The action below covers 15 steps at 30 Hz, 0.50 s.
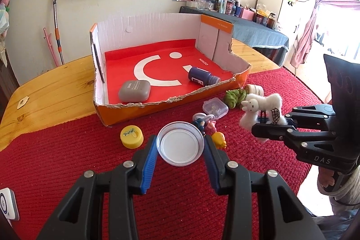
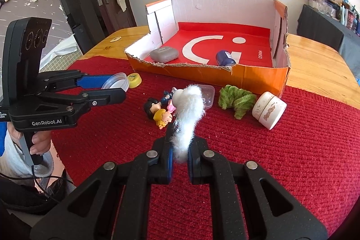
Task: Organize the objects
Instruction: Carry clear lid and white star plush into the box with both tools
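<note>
My left gripper (image 1: 180,150) is shut on a clear round plastic lid (image 1: 180,143), its blue pads pressing on both edges, just above the red cloth. From the right wrist view, that left gripper (image 2: 115,87) and the lid (image 2: 116,79) sit at the left. My right gripper (image 2: 180,155) is shut on a white fluffy plush animal (image 2: 190,105), which stands up from the pads. In the left wrist view the same plush (image 1: 262,108) hangs at the right gripper (image 1: 263,124). An orange cardboard box (image 1: 157,21) with a red floor holds a grey case (image 1: 134,90) and a blue bottle (image 1: 201,76).
Scattered over the red cloth (image 1: 67,161) in front of the box are a yellow cap (image 1: 131,136), small figurines (image 2: 160,115), a clear small case (image 1: 215,107), a green scrunchie (image 2: 236,100) and a white jar (image 2: 268,109). Bare wooden table (image 1: 51,87) surrounds the cloth.
</note>
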### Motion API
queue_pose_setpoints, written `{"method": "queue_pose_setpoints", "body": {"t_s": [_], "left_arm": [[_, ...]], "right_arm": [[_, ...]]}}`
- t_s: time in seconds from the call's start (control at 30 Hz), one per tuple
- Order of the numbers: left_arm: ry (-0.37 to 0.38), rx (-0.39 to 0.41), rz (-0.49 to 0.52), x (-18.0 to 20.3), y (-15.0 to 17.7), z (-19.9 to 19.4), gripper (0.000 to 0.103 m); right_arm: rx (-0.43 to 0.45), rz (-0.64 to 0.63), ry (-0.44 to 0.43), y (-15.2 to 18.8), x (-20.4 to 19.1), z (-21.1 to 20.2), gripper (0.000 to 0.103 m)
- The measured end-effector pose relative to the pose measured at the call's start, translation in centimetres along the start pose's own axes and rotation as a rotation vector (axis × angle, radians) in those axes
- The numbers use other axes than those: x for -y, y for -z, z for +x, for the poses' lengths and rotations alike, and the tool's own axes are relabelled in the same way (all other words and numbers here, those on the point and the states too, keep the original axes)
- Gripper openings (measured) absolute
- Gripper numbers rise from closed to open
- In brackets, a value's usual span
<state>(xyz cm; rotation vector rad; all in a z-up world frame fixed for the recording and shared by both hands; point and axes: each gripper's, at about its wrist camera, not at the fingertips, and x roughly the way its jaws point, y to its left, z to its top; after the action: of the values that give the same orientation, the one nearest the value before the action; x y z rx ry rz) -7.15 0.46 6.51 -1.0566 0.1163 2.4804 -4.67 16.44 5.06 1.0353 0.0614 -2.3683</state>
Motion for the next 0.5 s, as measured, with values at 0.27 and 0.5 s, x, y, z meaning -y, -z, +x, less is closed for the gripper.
{"method": "queue_pose_setpoints", "body": {"t_s": [0.27,0.5], "left_arm": [[0.009,0.014,-0.034,-0.5,-2.1,-0.2,0.042],[0.008,-0.009,-0.094,-2.5,-6.6,2.0,0.042]], "right_arm": [[0.035,0.007,-0.036,-1.9,0.0,-0.9,0.008],[0.066,0.044,-0.048,-7.6,1.6,-0.4,0.009]]}}
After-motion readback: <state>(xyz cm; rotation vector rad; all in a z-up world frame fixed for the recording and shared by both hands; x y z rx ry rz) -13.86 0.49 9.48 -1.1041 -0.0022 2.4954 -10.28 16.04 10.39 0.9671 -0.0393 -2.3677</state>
